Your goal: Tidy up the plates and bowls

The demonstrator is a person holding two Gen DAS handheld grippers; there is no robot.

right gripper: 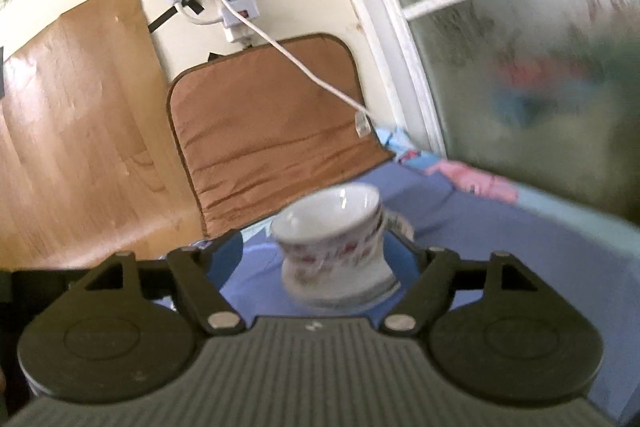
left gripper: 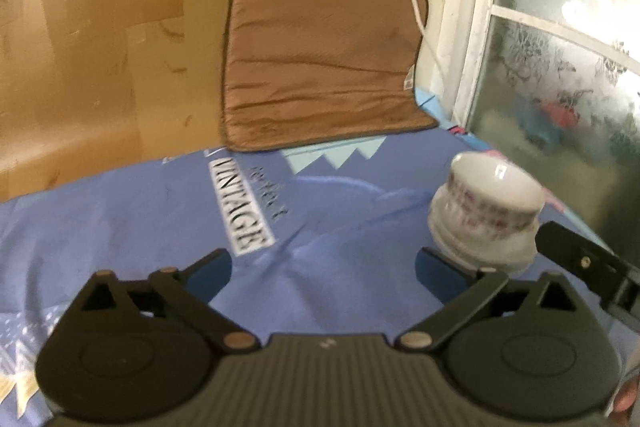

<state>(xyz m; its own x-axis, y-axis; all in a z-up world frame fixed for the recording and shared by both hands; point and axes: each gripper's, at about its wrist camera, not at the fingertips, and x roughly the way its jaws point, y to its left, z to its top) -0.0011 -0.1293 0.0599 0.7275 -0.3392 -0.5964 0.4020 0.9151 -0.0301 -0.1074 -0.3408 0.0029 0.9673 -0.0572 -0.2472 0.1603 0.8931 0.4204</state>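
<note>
Starting at the left of the left wrist view, we see a wooden panel [left gripper: 92, 39] against the wall, then a brown cushion [left gripper: 320, 55] propped upright. In front of both spreads the blue sheet [left gripper: 132, 227], and on it we read the word "VINTAGE" [left gripper: 240, 205] printed in a white box; the smaller script beside it is too blurred for us to make out.

Our left gripper [left gripper: 324, 273] stands with its jaws wide apart and nothing between them. Just past its right-hand finger sits the stack of bowls [left gripper: 486, 215], white with a reddish floral band, nested one in another on the sheet. The top bowl looks empty; how many are in the stack we cannot tell through the blur.

In the right wrist view, our right gripper [right gripper: 320, 255] also has its jaws spread, with the stack of bowls [right gripper: 334, 247] between the fingers, though the pads do not appear to press on it. On the far right stands a frosted window [left gripper: 560, 47].
</note>
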